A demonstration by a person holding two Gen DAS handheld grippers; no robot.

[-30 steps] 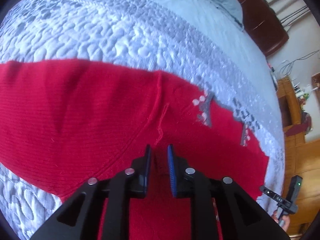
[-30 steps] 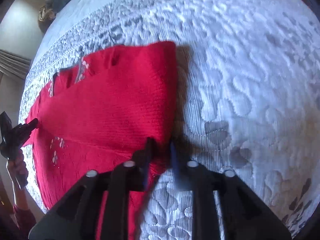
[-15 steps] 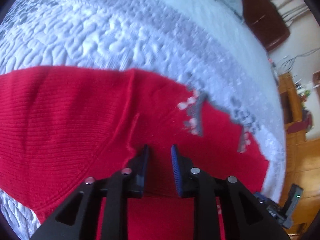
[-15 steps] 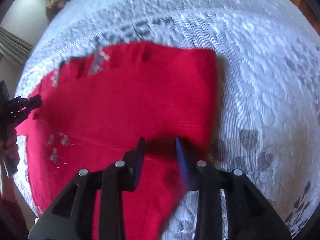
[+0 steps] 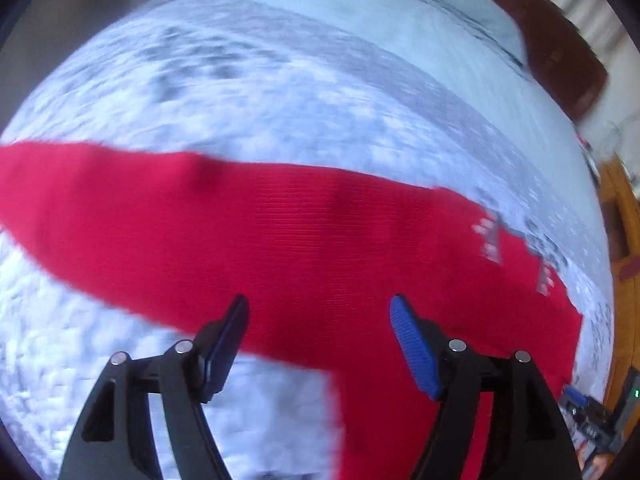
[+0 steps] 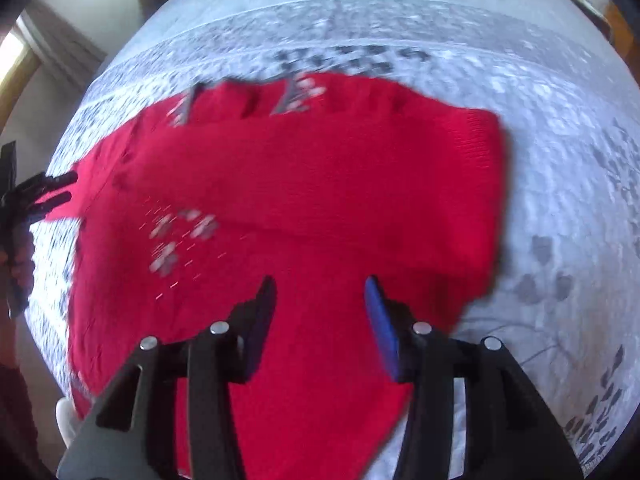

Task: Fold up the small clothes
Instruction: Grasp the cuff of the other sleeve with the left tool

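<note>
Looking down through the left wrist camera: left gripper [image 5: 318, 312] has its jaws opening, wide apart, nothing pinched; the blue pads [image 5: 414, 350] hang above the red sweater [image 5: 304, 240] and do not press on it. Sweater lies flat on the bed [image 5: 260, 92], a white-and-grey quilted cover, as a broad red band running from the picture's left edge to the right, with a narrower piece dropping toward the bottom right. Grey-white flower pattern [image 5: 490, 238] sits at the sweater's right end. Dark wooden headboard [image 5: 560, 40] at the bed's far edge, upper right. Right gripper is a blurred dark shape at the lower right corner of this view, state unreadable there. Frame is motion-blurred. Right wrist camera: right gripper [image 6: 320, 300] also has jaws opening, a clear gap between them, nothing held; red knit shows through the gap. Sweater [image 6: 320, 184] covers the middle of the bed [image 6: 560, 160], its folded edge on the right side, flower patterns near the far edge and on the left part. Left gripper [image 6: 48, 196] shows at the sweater's left tip, fingers apart; whether it touches the cloth I cannot tell. Bare quilt on the right.
</note>
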